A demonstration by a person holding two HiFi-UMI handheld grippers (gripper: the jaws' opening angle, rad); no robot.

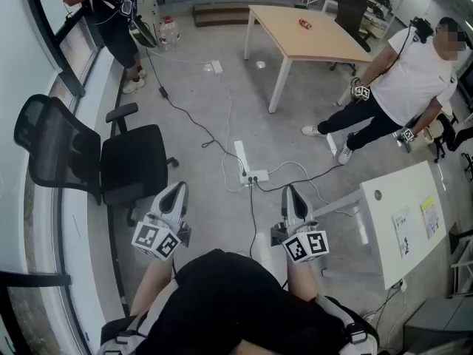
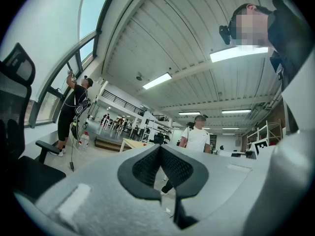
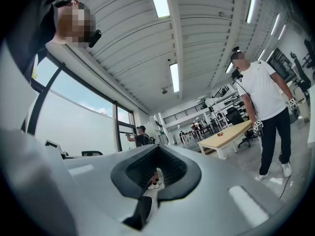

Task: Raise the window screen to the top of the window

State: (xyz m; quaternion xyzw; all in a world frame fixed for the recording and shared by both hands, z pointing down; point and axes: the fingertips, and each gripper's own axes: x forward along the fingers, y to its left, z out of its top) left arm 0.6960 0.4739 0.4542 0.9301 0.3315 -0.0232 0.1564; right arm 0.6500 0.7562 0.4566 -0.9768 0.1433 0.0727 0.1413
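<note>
Left tool (image 1: 177,188), right tool (image 1: 290,192), both closed on nothing — aimed forward, window (image 1: 55,46) running along the left

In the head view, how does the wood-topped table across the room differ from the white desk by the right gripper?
The wood-topped table has a tan top; the white desk has a white one. The table bears a small red thing; the desk bears printed sheets. The table stands far off; the desk is close by. Both tops are rectangular.

Both grippers just held out front side by side, left gripper (image 1: 171,198) and right gripper (image 1: 293,202), jaws closed, nothing in them.
</note>
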